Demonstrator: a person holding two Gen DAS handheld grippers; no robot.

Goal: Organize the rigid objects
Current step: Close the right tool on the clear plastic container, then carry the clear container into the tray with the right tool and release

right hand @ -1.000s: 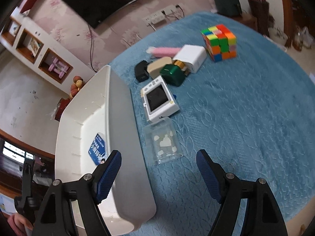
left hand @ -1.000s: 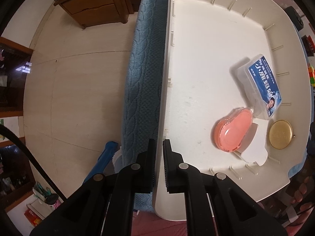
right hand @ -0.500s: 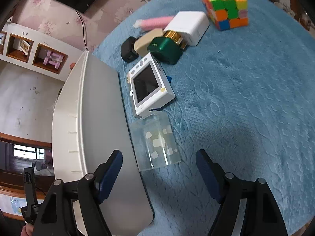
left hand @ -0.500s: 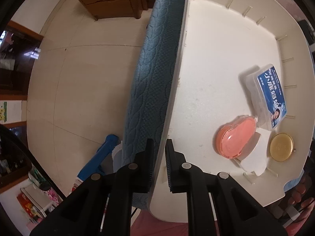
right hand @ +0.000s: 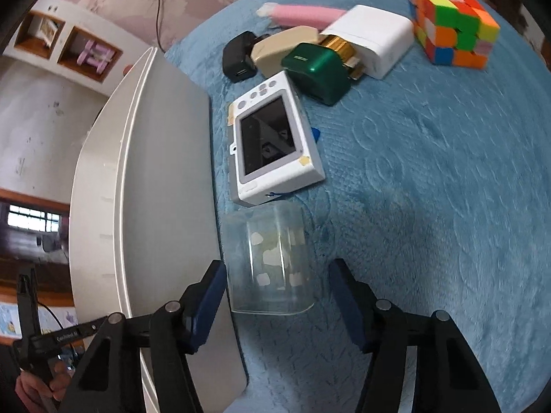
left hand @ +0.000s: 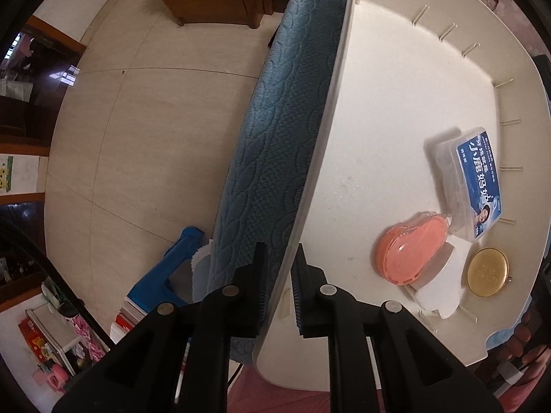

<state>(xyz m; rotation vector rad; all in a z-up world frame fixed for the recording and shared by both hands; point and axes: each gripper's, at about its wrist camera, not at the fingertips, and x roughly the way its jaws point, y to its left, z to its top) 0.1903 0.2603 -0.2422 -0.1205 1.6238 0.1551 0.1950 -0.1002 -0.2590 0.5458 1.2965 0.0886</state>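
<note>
My right gripper (right hand: 275,292) points down at a clear plastic box (right hand: 272,258) that lies on the blue blanket (right hand: 430,206). The box sits between the blue fingers. The jaws are closing, with a gap still showing on the right side. The white tray (right hand: 155,172) stands just left of the box. My left gripper (left hand: 279,275) points straight down, its pads shut on the tray's near wall (left hand: 310,189). Inside the tray lie a blue-labelled clear box (left hand: 477,186), an orange oval case (left hand: 409,251), a round gold compact (left hand: 487,272) and a white paper piece (left hand: 440,292).
Beyond the clear box lie a white screen device (right hand: 272,144), a green box (right hand: 316,69), a white charger block (right hand: 375,41), a beige case (right hand: 286,46), a black adapter (right hand: 237,56), a pink tube (right hand: 303,15) and a colour cube (right hand: 451,24). Wooden floor (left hand: 137,155) lies left of the blanket edge.
My right gripper moved forward and down onto the clear box and its jaws narrowed around it. The left gripper rolled slightly and stays on the tray wall.
</note>
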